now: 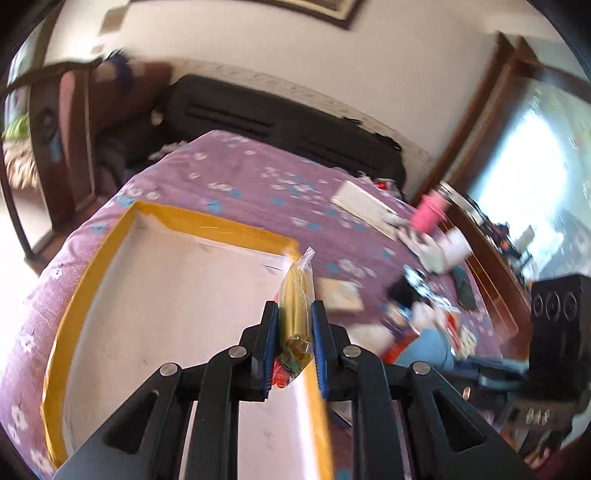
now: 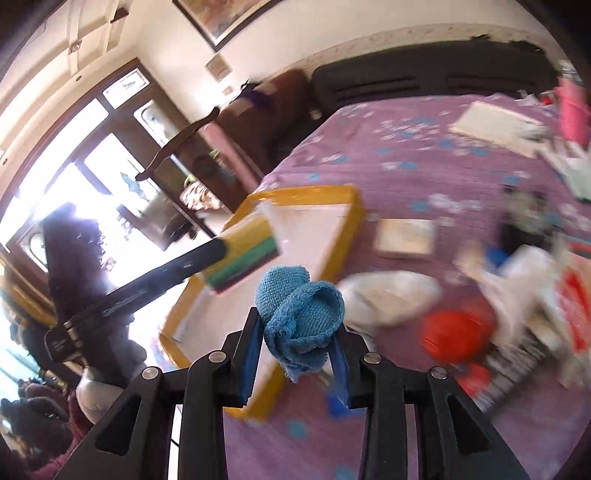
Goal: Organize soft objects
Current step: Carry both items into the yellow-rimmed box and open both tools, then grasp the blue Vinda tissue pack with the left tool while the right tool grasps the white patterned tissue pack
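While both hover over the tray (image 1: pixel 207 221) — left gripper (image 1: pixel 294 325) pinches packet (image 1: pixel 295 295), right gripper (image 2: pixel 295 332) cloth (image 2: pixel 299 306).

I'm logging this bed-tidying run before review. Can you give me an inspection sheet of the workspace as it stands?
Surface: bed with purple flowered sheet.
Job's things: yellow-rimmed tray on the bed, its floor bare where visible; clear packet of coloured sheets held over the tray's corner; blue cloth held near the tray's edge.
Clutter: red ball, white bag, small box, pink bottle, and blurred papers on the bed's right side.
Grippers: left tongs shut on the packet; right tongs shut on the cloth.
Cables: nothing seen.
Surroundings: black headboard, framed picture, bright window.
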A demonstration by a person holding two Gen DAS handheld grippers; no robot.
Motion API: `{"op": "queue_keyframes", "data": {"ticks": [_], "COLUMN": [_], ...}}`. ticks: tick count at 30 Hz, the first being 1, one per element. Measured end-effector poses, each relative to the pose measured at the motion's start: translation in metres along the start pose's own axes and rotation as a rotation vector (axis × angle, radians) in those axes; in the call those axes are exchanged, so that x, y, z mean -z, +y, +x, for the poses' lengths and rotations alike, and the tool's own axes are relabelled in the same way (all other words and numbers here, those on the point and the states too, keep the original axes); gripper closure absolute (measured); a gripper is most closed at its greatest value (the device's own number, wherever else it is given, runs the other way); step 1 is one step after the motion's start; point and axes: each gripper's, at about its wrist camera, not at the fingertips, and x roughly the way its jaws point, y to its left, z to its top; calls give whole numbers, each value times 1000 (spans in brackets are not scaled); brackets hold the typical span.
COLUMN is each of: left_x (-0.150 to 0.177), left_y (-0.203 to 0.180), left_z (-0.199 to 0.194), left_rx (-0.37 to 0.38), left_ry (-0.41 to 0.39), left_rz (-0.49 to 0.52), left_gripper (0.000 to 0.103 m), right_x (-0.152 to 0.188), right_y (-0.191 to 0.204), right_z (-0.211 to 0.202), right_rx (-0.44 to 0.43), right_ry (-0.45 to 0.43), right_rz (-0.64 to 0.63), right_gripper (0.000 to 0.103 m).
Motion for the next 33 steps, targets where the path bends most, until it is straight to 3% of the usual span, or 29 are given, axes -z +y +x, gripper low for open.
{"op": "queue_keyframes", "data": {"ticks": [8, 11, 13, 18, 22, 28, 33], "left_x": [-30, -33, -33, -28, -20, 6, 54], "left_y": [55, 63, 64, 57, 44, -17, -77], "left_z": [52, 57, 55, 40, 27, 4, 3], "left_rx": [-19, -27, -21, -6, 19, 87, 150], "left_ry": [33, 30, 18, 1, 8, 36, 130], "left_rz": [-87, -111, -115, -88, -84, 55, 192], "left_gripper": [83, 62, 49, 38, 36, 30, 29], "right_x": [-47, -60, -66, -67, -57, -15, 26], "right_y": [18, 17, 12, -4, -30, -73, -109], "right_z": [87, 103, 107, 74, 33, -23, -65], "right_rx": [105, 158, 193, 214, 244, 266, 284], "right_ry": [57, 56, 52, 0, -34, -54, -93], "right_rz": [-45, -61, -61, -57, -16, 47, 119], "right_gripper": [65, 61, 52, 45, 45, 43, 40]}}
